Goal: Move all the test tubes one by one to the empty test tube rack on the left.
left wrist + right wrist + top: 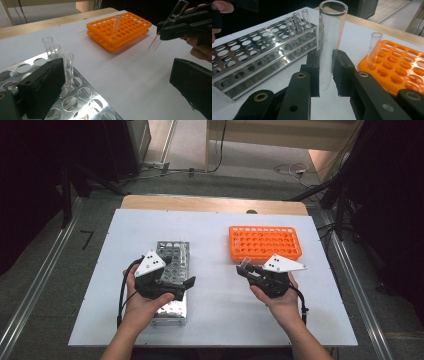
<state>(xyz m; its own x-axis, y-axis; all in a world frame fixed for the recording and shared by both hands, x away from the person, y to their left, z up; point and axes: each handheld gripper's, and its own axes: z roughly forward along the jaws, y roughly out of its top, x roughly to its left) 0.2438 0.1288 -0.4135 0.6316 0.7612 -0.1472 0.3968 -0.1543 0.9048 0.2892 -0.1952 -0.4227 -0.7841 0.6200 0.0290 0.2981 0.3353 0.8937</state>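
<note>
Now our right tool [325,72] clamps a glass tube [329,37] just beside the orange rack [402,67]; our left tool [112,87] stands apart above the steel rack [82,100].

Overhead light is falling evenly on the white table [215,320], while the surroundings beyond it are staying dim. Glare is streaking the metal rack [249,57]. The near black jaws are blurring softly.

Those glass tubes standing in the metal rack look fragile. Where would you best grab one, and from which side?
Grip a tube by its bare upper part, just under the rim, coming from above the metal rack. They stand upright in a close row, with the lower part sunk in the rack's holes. The right gripper clamps its own tube on the round wall likewise.
</note>
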